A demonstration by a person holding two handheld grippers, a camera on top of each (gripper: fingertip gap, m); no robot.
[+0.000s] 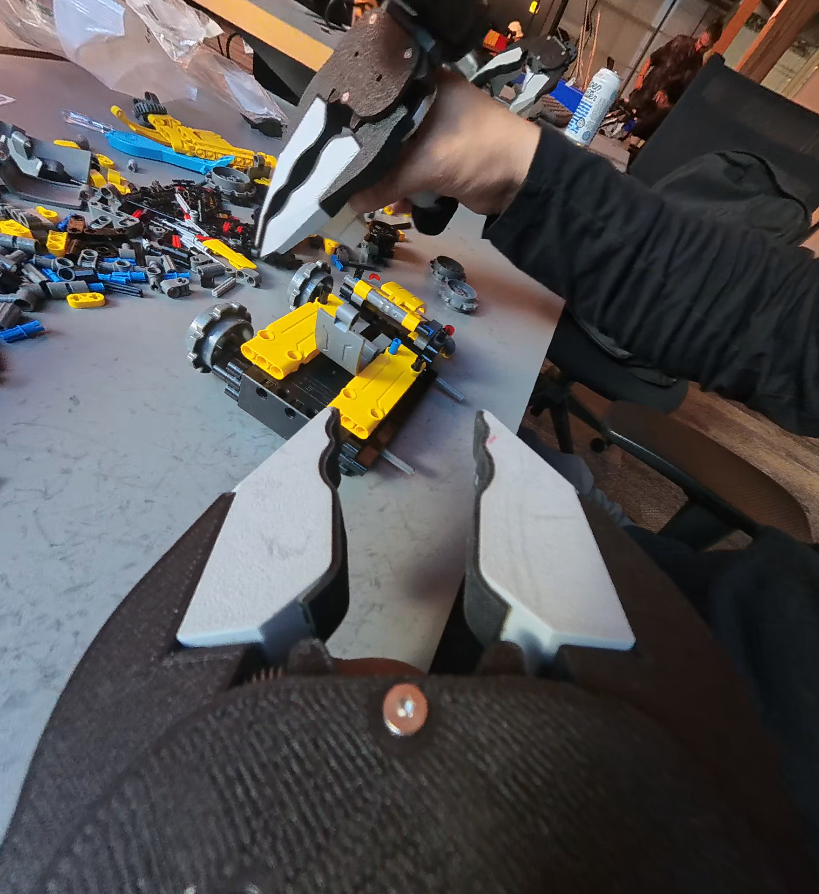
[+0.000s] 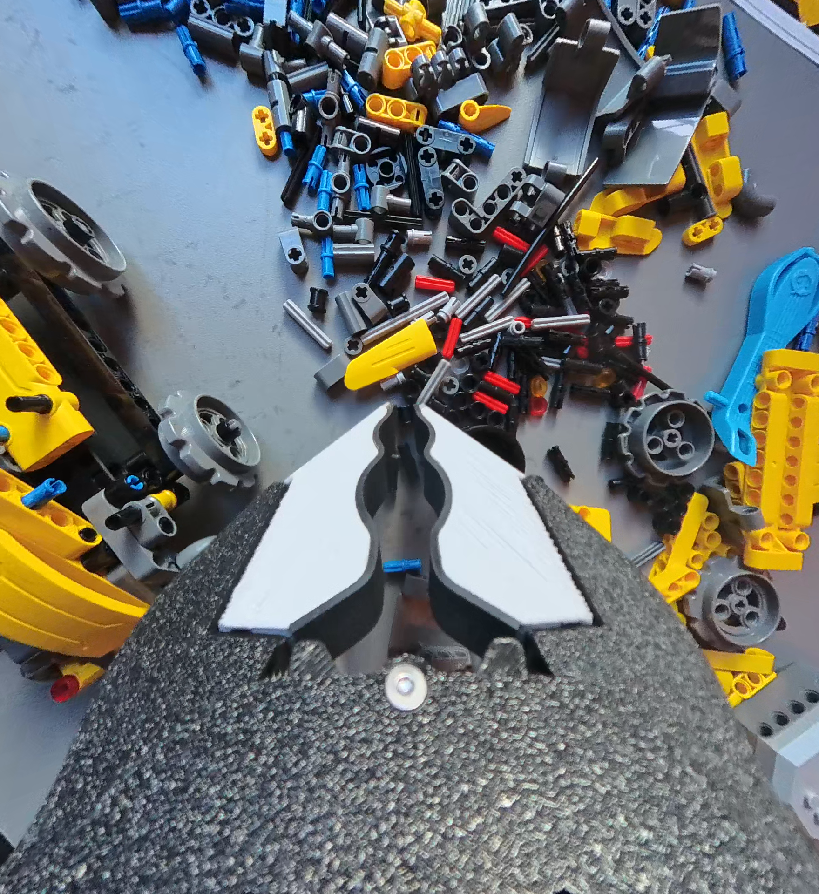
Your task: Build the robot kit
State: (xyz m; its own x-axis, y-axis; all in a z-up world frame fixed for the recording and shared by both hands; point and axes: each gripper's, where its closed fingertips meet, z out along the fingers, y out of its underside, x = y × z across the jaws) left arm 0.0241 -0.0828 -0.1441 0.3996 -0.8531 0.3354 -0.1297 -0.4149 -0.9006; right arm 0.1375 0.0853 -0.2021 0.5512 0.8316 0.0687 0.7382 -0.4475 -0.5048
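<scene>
My left gripper [image 1: 407, 420] is open and empty, low over the grey table [image 1: 107, 484]. Its left fingertip is right next to the near end of a half-built yellow and black brick vehicle [image 1: 339, 358]. My right gripper [image 2: 402, 411] points down into a pile of small black, red and grey pins [image 2: 518, 348]. Its tips are closed on a small black pin [image 2: 401, 420] at the pile's near edge. It also shows in the left wrist view [image 1: 264, 249], held by a hand in a black sleeve [image 1: 663, 300]. A yellow tapered piece [image 2: 388, 355] lies just beyond the tips.
Loose blue, grey and yellow parts [image 1: 35, 251] spread over the left of the table. Grey wheels [image 2: 668, 438] and a blue tool [image 2: 775, 338] lie to the right. Yellow beams [image 2: 784, 464], clear bags [image 1: 146, 43] and the table's right edge [image 1: 538, 358] border the area. The gap from one gripper's tips to the other's is roughly 20 cm.
</scene>
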